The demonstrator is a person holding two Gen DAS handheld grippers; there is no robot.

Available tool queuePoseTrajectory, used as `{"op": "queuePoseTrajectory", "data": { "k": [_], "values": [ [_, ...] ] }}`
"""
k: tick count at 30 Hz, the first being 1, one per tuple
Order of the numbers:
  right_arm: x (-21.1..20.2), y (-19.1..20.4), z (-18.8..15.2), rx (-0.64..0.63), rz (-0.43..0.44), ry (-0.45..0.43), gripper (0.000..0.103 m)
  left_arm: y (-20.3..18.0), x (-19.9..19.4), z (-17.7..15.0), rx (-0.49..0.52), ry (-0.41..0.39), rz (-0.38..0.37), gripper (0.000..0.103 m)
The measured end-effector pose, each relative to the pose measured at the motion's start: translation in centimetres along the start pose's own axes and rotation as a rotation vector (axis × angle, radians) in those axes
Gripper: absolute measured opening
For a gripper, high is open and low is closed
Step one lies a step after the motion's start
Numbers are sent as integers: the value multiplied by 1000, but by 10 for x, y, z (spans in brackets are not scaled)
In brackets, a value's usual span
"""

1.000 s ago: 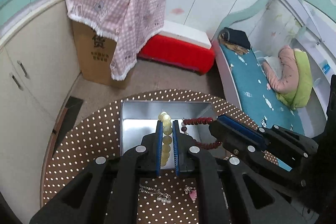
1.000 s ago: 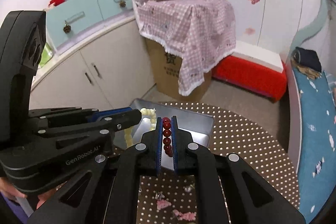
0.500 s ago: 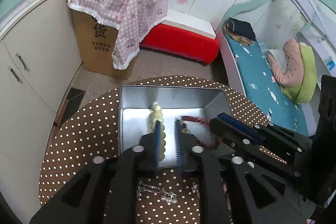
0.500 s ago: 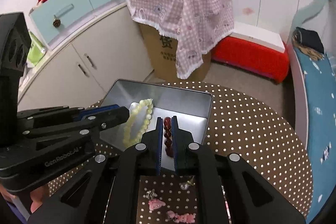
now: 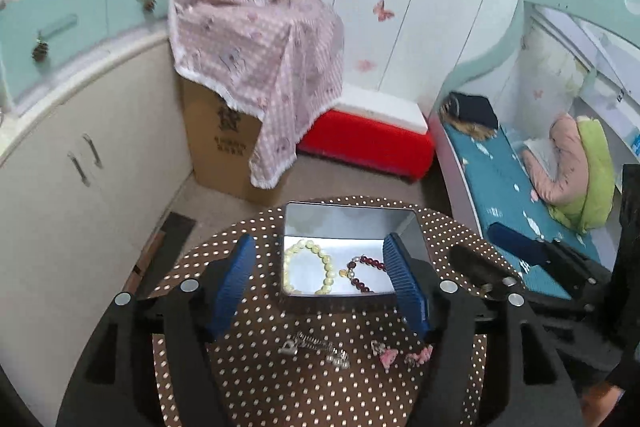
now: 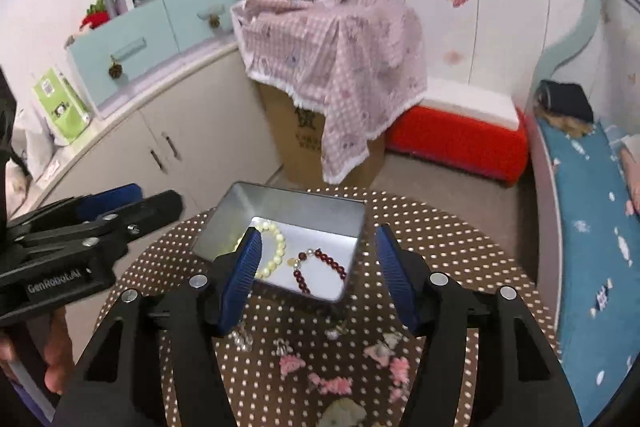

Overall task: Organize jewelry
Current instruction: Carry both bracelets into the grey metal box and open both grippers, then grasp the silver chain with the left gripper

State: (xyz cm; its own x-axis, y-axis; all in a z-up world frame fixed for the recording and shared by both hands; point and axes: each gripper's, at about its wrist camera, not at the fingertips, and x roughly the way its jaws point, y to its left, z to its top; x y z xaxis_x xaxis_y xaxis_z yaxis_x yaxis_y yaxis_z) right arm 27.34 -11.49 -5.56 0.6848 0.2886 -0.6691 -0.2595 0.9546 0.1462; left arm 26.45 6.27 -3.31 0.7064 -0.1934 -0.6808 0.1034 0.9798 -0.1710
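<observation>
Both tongs, left point(image 5: 320, 283) and right point(image 6: 316, 271), have just been opening and stand wide, empty. Both bracelets point(image 5: 308, 267) lie in the tin point(image 5: 348, 223). Next, lower squarely over the trinkets point(image 5: 316, 347) on the table point(image 5: 260, 387) and pinch one piece only.

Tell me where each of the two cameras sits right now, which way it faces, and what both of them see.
Left wrist: on the left gripper, looking forward and down at the metal tin on the dotted table; own open jaws frame it, and the right gripper shows at right.
Right wrist: on the right gripper, facing the same tin; own open jaws show, the left gripper at left, held by a hand.
Shared: tin, pale bead bracelet, red bead bracelet, covered cardboard box.
</observation>
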Motion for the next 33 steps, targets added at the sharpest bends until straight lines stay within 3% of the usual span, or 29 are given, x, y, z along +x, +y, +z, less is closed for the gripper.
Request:
{"op": "queuePoseTrajectory", "data": {
  "k": [2, 5, 10, 14, 23, 33],
  "values": [
    [-18, -1, -4, -4, -17, -25, 58, 1, -17, -7, -8, -32, 24, 65],
    [-51, -1, -20, -13, -39, -68, 59, -1, -43, -25, -4, -79, 64, 78],
    [-86, -8, -51, 3, -66, -95, 62, -4, -77, -64, -8, -119, 89, 78],
    [-104, -13, -78, 26, -74, -95, 62, 1, -82, -89, -51, -97, 83, 78],
    [-94, -24, -110, 57, -73, -28, 62, -1, -66, -111, -57, -31, 76, 78],
    [-79, -27, -116, 59, -72, -7, 62, -11, -48, -115, -28, -2, 98, 78]
  ]
}}
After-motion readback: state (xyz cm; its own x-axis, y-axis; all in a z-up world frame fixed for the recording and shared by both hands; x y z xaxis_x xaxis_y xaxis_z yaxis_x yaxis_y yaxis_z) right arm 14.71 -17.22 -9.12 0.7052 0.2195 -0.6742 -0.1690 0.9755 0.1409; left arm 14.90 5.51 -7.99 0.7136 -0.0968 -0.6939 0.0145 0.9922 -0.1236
